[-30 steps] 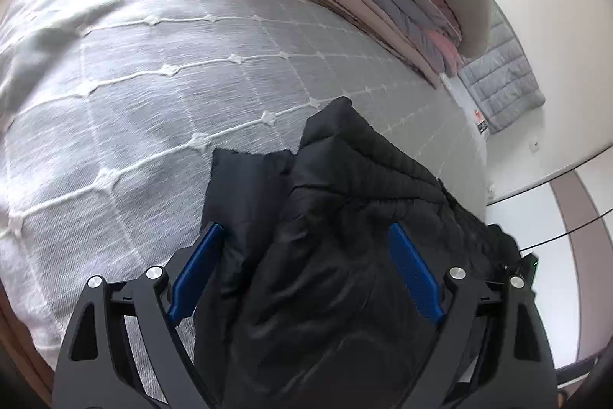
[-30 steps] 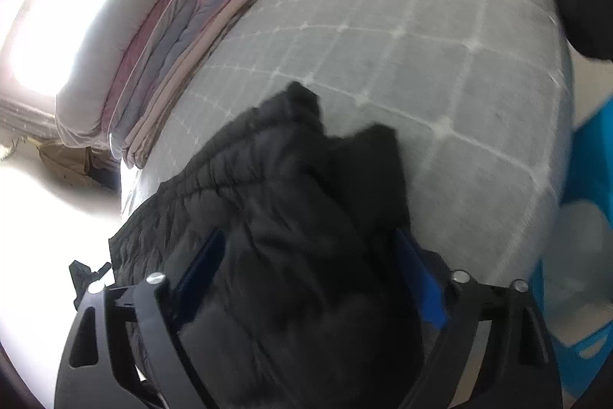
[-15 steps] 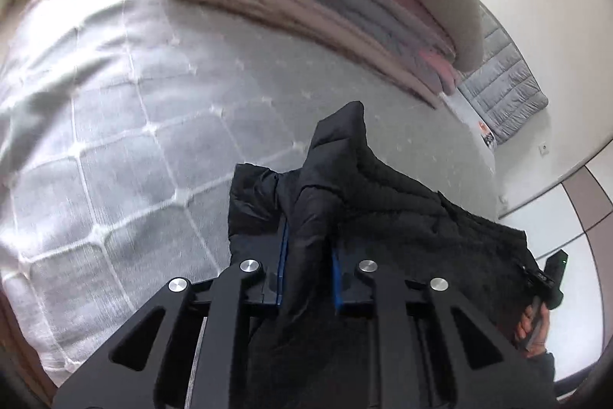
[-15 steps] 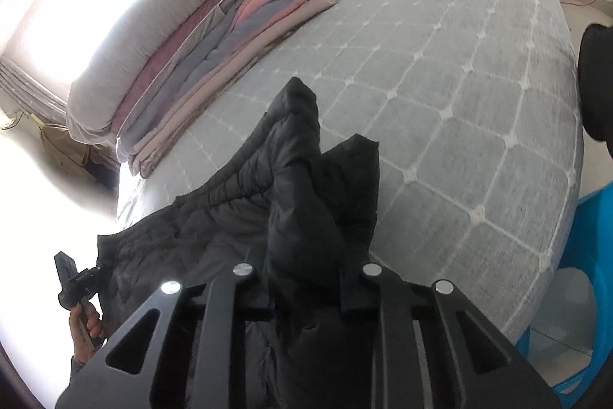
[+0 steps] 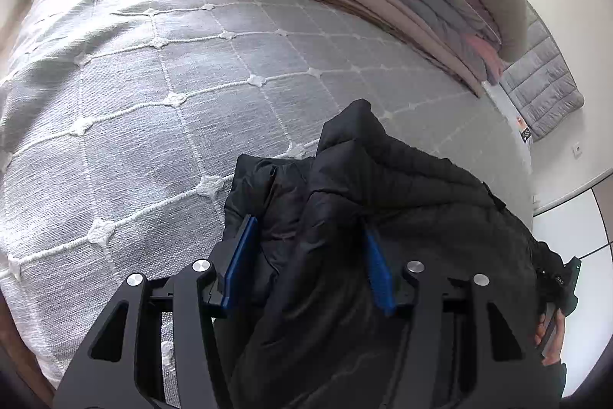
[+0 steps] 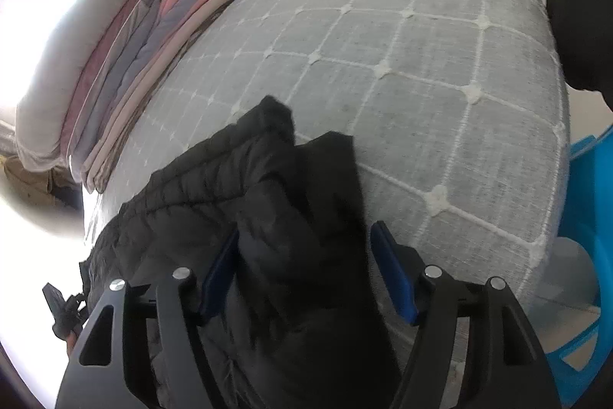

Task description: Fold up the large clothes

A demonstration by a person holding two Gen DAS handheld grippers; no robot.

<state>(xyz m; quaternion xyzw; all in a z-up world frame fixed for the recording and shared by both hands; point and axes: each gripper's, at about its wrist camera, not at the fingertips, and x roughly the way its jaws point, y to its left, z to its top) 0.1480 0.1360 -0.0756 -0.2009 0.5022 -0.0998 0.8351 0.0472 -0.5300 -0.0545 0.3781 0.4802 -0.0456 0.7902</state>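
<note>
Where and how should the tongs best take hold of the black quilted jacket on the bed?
Grip the raised folds of the black quilted jacket at its near edge, coming from the bed's foot side; there the padding stands in ridges that open tongs can straddle, while farther parts lie flat.

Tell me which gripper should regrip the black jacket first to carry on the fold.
Neither clearly; slight edge to the left gripper. Both it and the right gripper have open jaws straddling a ridge of the black jacket, but the left view is sharper.
</note>
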